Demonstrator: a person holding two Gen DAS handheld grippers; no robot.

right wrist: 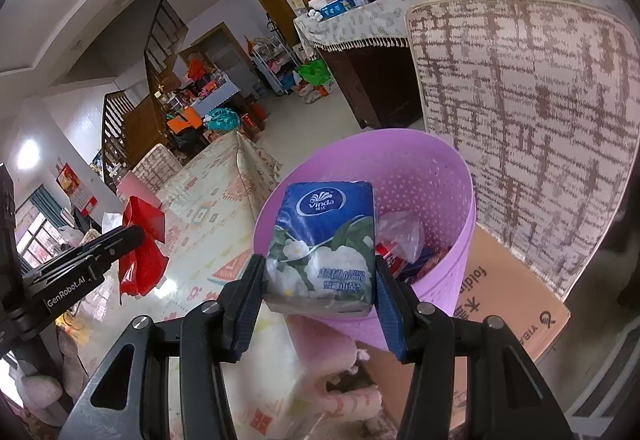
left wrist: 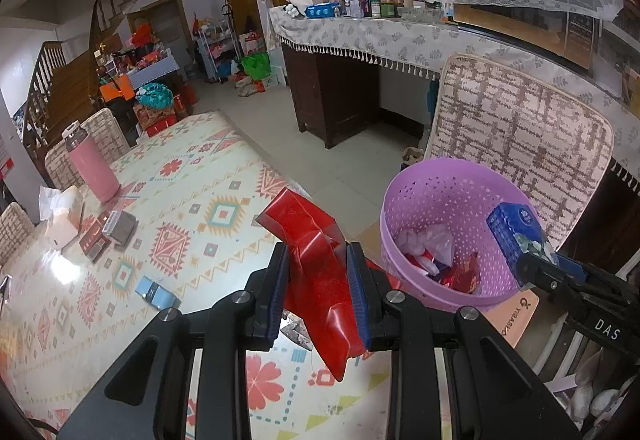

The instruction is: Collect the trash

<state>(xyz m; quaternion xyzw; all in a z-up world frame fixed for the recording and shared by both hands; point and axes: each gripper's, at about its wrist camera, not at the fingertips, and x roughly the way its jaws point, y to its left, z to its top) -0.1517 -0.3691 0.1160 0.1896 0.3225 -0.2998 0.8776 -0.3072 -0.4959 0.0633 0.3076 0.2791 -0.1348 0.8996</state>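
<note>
now the left gripper (left wrist: 318, 288) clenches a red wrapper (left wrist: 316, 260) and the right gripper (right wrist: 320, 280) grasps a tissue pack (right wrist: 326, 240), lower centre, near the purple bin (right wrist: 440, 175), probably for dropping.

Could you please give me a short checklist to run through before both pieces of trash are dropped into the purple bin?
1. Left tongs clamped on the red wrapper: ok.
2. Right tongs clamped on the blue tissue pack: ok.
3. Tissue pack over the purple bin opening: ok.
4. Red wrapper over the bin opening: not ok, it hangs beside the rim above the table.
5. Room left in the bin: ok, trash only covers the bottom.
</note>
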